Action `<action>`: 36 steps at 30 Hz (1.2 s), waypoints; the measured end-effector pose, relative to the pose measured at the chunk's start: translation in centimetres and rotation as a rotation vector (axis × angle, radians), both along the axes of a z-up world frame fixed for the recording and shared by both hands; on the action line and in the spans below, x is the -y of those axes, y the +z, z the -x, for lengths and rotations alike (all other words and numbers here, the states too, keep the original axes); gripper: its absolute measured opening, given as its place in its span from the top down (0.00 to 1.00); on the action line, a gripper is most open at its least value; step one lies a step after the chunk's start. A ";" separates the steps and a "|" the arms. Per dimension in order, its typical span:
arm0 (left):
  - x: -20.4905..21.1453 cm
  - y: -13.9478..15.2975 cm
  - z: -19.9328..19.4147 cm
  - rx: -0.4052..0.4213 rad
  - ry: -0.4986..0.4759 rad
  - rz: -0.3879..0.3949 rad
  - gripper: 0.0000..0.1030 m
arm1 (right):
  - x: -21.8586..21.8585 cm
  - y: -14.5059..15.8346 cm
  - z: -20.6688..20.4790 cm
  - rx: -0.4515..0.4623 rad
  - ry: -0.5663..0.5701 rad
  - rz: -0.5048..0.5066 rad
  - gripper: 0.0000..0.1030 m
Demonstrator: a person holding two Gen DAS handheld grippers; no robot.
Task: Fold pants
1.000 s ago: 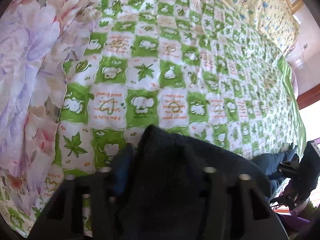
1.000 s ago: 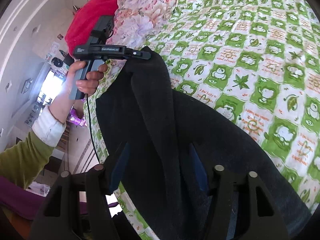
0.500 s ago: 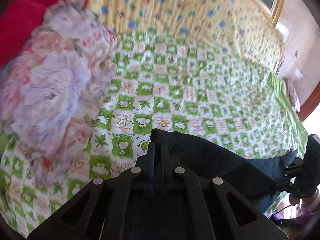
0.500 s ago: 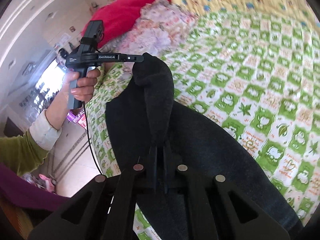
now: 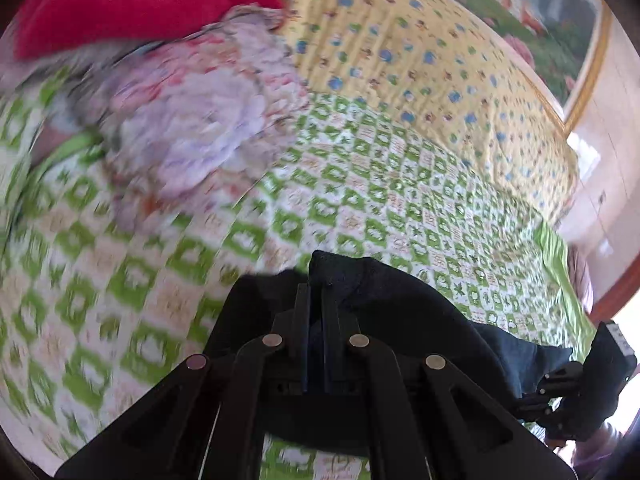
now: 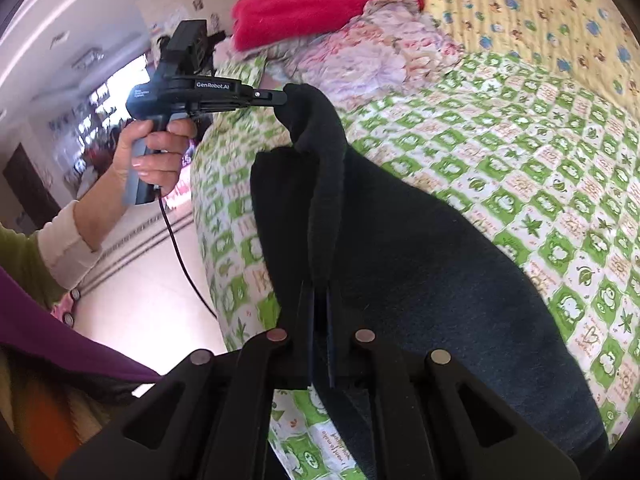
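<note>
Only from right wrist: hand (image 6: 154, 148)

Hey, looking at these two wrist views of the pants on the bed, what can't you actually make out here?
- Left wrist view: the floral bedding and near green checked quilt are motion-blurred, so prints are unreadable.
- Left wrist view: the right gripper is at the fisheye edge, its jaws unclear.
- Both views: the pants run under the gripper bodies and off frame, so which part is pinched is unclear.
- Right wrist view: small label text on the left gripper is too tiny.
</note>
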State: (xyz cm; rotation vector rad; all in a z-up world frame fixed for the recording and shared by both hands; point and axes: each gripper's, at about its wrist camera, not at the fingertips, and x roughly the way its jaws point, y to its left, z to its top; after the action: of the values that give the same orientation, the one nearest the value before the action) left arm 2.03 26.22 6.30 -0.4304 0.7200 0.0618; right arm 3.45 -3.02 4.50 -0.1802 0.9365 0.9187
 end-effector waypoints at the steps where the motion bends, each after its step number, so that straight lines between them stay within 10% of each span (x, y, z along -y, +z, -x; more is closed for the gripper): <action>1: -0.2 -0.5 0.5 0.003 0.011 0.011 0.98 | -0.2 -0.3 0.2 0.001 0.010 0.010 0.94; 15: -1.7 -5.5 4.1 0.002 0.138 0.140 0.96 | -1.6 -2.2 1.2 -0.017 0.063 0.068 0.94; 36: 0.9 -2.6 8.6 -0.031 0.228 0.173 0.77 | -0.2 -0.9 -0.1 -0.076 0.000 -0.064 0.89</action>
State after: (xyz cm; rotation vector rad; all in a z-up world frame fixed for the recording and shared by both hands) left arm -6.58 25.35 3.74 -0.6770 0.7068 0.2218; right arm 3.54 -2.81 3.59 -0.0914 0.9754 0.9595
